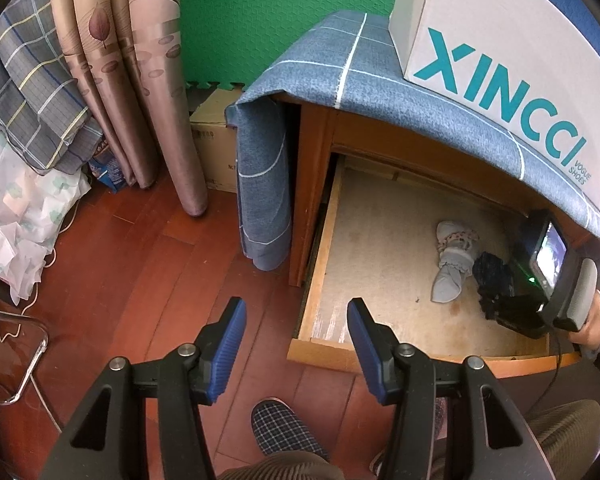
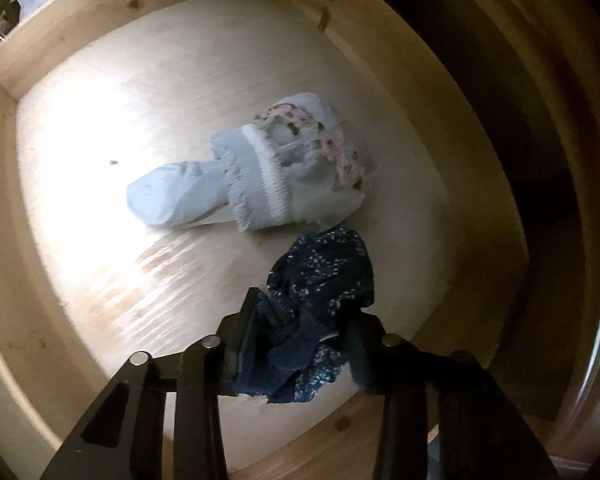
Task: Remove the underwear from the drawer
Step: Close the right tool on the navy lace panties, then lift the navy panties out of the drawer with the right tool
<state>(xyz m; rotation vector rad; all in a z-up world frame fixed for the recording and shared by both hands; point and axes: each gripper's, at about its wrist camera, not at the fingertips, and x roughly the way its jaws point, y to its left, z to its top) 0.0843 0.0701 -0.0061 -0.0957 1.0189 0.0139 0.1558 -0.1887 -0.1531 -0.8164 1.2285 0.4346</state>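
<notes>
1. Two garments are lying in the open drawer (image 2: 36, 80): pale underwear (image 2: 252, 172) at center frame, dark blue underwear (image 2: 324, 276) just below it.
2. Right gripper (image 2: 304, 344), lower center, is clamping its jaws on the dark blue underwear.
3. Left gripper (image 1: 296, 344) is hovering at lower center over the floor (image 1: 140, 260), jaws apart and empty.

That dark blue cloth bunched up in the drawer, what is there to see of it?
The dark blue cloth is a crumpled piece of soft fabric, navy with small pale speckles, and a plainer ribbed or knitted part shows near its lower folds. It lies bunched on the pale floor of the open drawer, just beside the light blue and white garments. The right gripper points down at it, jaws closed on its near folds, so part of it is pinched between them. Its exact shape is hidden in the folds.
</notes>
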